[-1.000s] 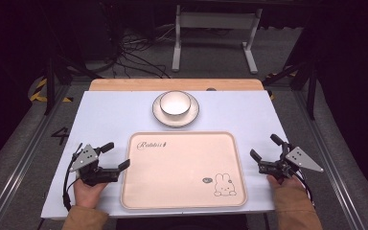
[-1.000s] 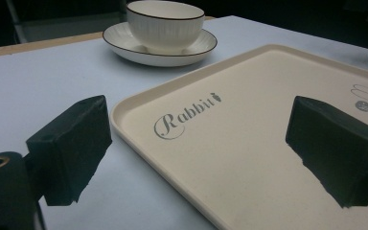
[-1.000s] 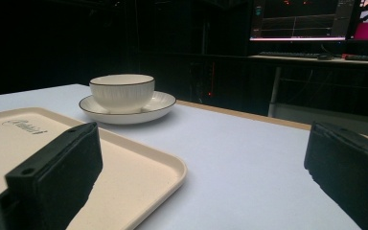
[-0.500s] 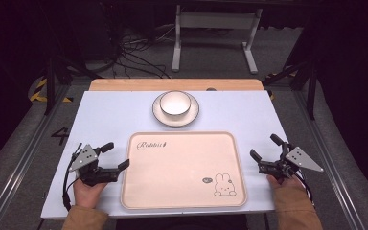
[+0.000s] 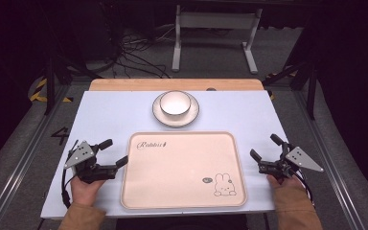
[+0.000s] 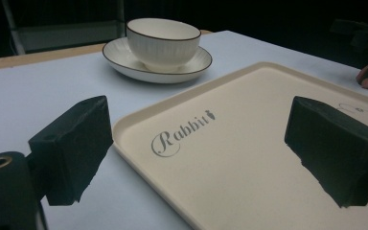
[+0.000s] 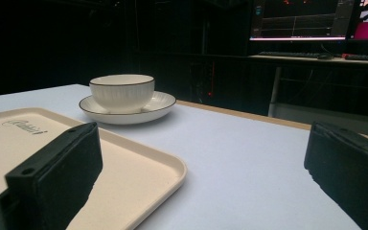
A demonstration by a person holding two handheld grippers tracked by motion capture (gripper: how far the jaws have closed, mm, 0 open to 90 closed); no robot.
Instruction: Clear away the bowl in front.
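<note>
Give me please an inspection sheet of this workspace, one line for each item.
Surface: pale blue table, wooden strip along its far edge.
Job's things: empty beige tray printed "Rabbit"; white bowl standing on a saucer beyond it.
Clutter: nothing seen.
Grippers: left claw open beside the tray's left edge; right claw open, right of the tray.
Cables: one trailing from each gripper; loose cables on the floor.
Surroundings: dark room, metal stand, monitors.

Left tool (image 6: 196, 148), jaws wide apart, over a cream tray (image 6: 268, 191); bowl (image 6: 163, 42) on saucer (image 6: 120, 60) beyond.
</note>
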